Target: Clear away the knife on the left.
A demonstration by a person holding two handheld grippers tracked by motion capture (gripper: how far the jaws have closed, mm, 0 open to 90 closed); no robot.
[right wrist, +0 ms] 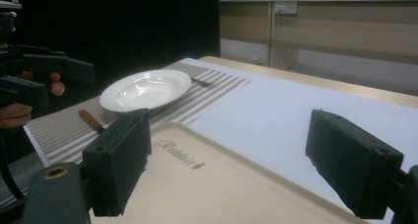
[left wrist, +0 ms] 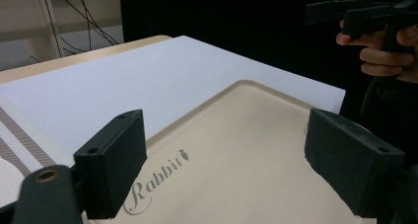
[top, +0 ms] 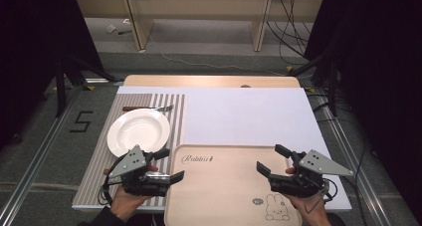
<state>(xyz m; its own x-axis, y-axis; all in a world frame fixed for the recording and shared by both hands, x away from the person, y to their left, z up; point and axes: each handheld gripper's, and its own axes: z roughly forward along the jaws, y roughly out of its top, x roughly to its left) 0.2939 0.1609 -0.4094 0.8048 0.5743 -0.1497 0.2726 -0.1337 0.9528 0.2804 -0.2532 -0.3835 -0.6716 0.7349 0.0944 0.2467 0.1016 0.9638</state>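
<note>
A beige tray (top: 224,186) printed with "Rabbit" and a bunny lies at the table's front centre. My left gripper (top: 170,165) hovers over the tray's left edge, open and empty, jaws pointing right. At the tray's right edge my right gripper (top: 271,159) is also open and empty, pointing left. In the left gripper view the jaws (left wrist: 231,160) stand wide apart above the tray (left wrist: 256,125). The right gripper view has its jaws (right wrist: 235,162) spread over the tray (right wrist: 222,184), with the left gripper (right wrist: 69,85) farther off at the left.
A white plate (top: 138,131) rests on a striped placemat (top: 176,116) at the left, with a fork (top: 149,108) behind it. A brown-handled utensil (right wrist: 90,120) lies in front of the plate. A white sheet (top: 244,116) covers the table's middle and right.
</note>
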